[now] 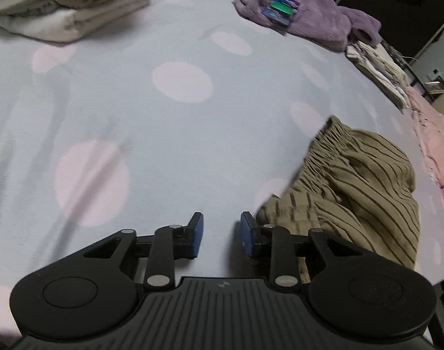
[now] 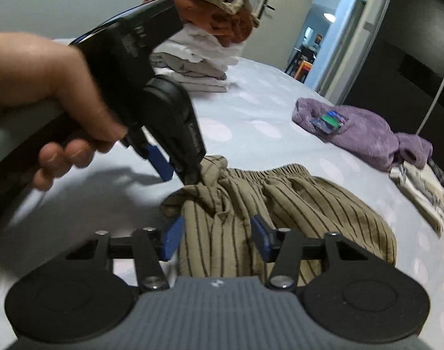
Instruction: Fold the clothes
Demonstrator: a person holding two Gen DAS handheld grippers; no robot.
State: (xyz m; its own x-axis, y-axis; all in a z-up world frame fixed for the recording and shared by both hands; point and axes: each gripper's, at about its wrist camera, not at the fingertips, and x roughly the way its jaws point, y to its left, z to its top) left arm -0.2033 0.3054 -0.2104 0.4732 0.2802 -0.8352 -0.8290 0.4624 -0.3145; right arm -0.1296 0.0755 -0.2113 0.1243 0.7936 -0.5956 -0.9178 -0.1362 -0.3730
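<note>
My right gripper [image 2: 214,237] straddles the striped shorts [image 2: 295,204], fingers apart; only this view shows my left gripper [image 2: 178,172] gaping, empty, beside them

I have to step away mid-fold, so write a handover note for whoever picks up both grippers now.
Left gripper: open, empty, over bare sheet beside the striped shorts.
Right gripper: open, jaws straddling a bunched part of the shorts, not clamped.
Shorts: crumpled on the bed, unfolded.
Done: folded stack at the far side.
Left: flatten, fold and stack the shorts; the purple garment also lies unfolded.
</note>
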